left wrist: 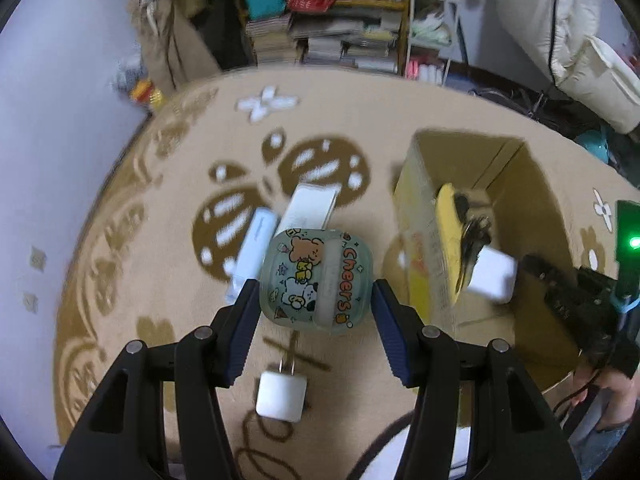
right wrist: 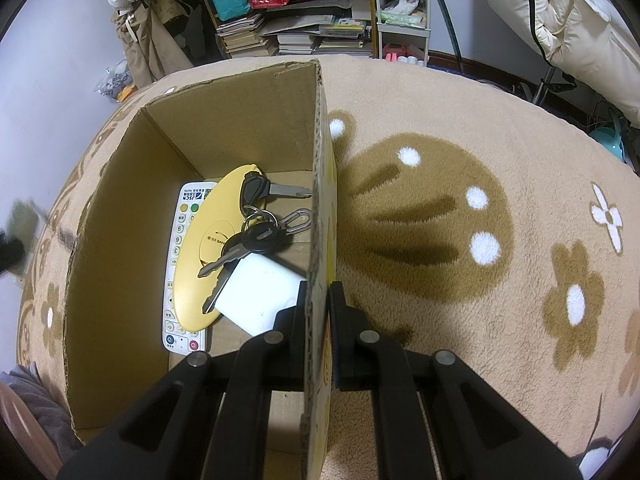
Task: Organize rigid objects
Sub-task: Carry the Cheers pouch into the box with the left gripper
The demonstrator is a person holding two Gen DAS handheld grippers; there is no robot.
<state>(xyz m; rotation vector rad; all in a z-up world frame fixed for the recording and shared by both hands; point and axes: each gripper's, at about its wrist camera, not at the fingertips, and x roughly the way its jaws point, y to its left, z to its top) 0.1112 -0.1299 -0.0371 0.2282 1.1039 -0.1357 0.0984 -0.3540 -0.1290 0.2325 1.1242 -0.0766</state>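
Note:
My left gripper (left wrist: 316,292) is shut on a pale green cartoon case (left wrist: 316,276) printed "Cheers", one finger at each side. Beneath it on the carpet lie a white charger cube (left wrist: 282,396), a flat white box (left wrist: 310,208) and a narrow white box (left wrist: 256,248). My right gripper (right wrist: 318,292) is shut on the right wall of an open cardboard box (right wrist: 320,140). Inside the box lie a white remote (right wrist: 182,264), a yellow oval object (right wrist: 208,256), a bunch of keys (right wrist: 256,236) and a white charger block (right wrist: 260,296). The left wrist view shows that box (left wrist: 420,208) to the right.
A round beige carpet (right wrist: 460,160) with brown patterns covers the floor. Behind it stand a bookshelf (right wrist: 304,28) with stacked books and bags, a white cart (right wrist: 404,12) and bedding (right wrist: 568,28). A person's hand (left wrist: 612,396) holds the right gripper.

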